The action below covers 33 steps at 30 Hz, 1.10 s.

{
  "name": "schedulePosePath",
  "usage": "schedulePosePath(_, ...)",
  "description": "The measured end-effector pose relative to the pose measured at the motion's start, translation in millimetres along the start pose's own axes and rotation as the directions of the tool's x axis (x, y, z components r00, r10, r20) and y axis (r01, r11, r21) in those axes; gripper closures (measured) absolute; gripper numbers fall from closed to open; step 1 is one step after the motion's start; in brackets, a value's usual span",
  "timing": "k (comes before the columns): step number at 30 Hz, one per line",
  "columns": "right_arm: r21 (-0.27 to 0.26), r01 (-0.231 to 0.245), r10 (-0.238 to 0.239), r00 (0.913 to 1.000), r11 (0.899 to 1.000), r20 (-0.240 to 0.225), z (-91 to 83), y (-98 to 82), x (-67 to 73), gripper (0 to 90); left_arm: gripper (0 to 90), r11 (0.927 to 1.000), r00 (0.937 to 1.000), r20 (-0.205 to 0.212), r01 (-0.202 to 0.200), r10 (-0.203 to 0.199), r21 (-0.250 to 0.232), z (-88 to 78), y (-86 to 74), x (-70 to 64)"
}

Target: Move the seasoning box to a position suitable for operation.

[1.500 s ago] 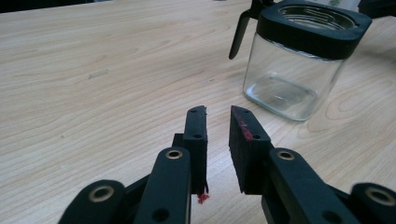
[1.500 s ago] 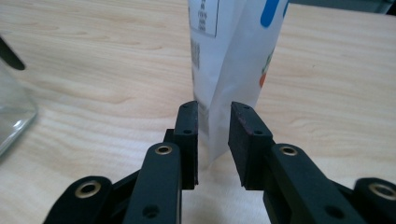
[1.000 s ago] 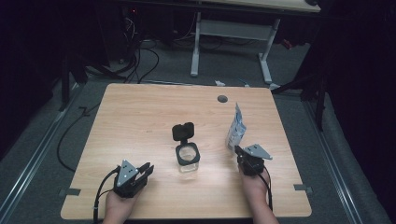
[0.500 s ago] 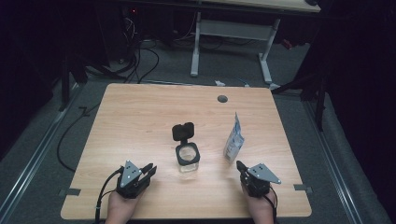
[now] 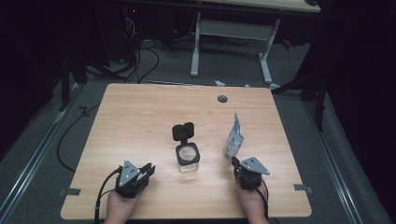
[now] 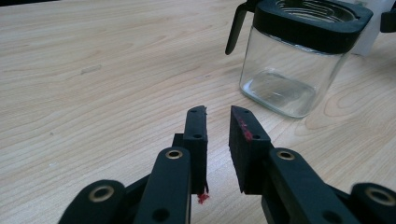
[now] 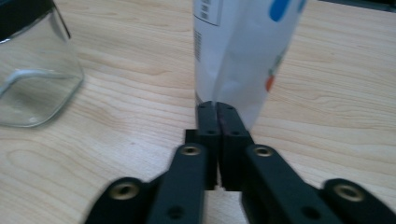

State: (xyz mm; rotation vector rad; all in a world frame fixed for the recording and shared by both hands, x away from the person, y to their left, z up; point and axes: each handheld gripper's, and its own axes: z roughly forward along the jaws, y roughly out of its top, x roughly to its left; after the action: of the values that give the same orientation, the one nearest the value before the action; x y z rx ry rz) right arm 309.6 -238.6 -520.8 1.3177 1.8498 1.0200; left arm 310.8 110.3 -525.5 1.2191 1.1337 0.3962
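- Light wooden table (image 5: 140,116) with a round cable hole (image 5: 222,99).
- Grey carpet floor (image 5: 42,140), black cables (image 5: 140,60).
- White-legged desk (image 5: 233,42) behind; surroundings dark, perhaps curtained.

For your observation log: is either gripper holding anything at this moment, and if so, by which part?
Nothing is held. The right gripper has its jaws shut empty just short of the upright pouch; the left gripper is slightly open, clear of the glass jar.

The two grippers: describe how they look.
Both grippers, left and right, are black, each topped by a grey three-cornered plate and trailing a black cable. The left one's flat black fingers carry red smears. Linkage arms have brass-coloured pivot rings. Forearms are bare.
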Motion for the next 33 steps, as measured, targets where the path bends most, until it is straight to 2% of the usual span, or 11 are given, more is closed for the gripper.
schedulePosePath(9, 0.001, 0.012, -0.012, 0.9998, 1.0, 0.018, -4.1, -2.8, -9.5, 90.0, 77.2, 1.0, 1.0, 0.002, -0.008, 0.008, 0.001, 0.9, -1.5, -2.2)
schedulePosePath(17, 0.007, -0.032, 0.031, 0.9986, 0.999, 0.042, -1.7, -2.7, -36.1, 90.0, 77.2, 1.0, 1.0, -0.003, -0.009, 0.009, 0.0, -0.1, -0.9, -0.6)
schedulePosePath(25, 0.013, -0.077, 0.076, 0.9941, 0.997, 0.078, 14.4, 5.2, -64.8, 90.0, 77.2, 1.0, 1.0, -0.005, -0.003, 0.003, -0.007, -1.0, 0.5, 0.4)
schedulePosePath(28, 0.019, -0.087, 0.085, 0.9926, 0.996, 0.086, 22.4, 10.1, -70.5, 90.0, 77.2, 1.0, 1.0, -0.003, -0.004, 0.004, -0.007, -0.9, 0.3, 0.5)
schedulePosePath(32, 0.024, -0.083, 0.081, 0.9927, 0.996, 0.09, 30.6, 15.1, -74.6, 90.0, 77.4, 1.0, 1.0, -0.001, -0.006, 0.006, 0.001, 0.2, -0.6, 0.5)
schedulePosePath(33, 0.027, -0.07, 0.067, 0.9933, 0.997, 0.094, 32.0, 16.1, -74.8, 90.0, 77.4, 1.0, 1.0, -0.001, -0.007, 0.007, 0.001, 0.7, -0.8, 0.6)
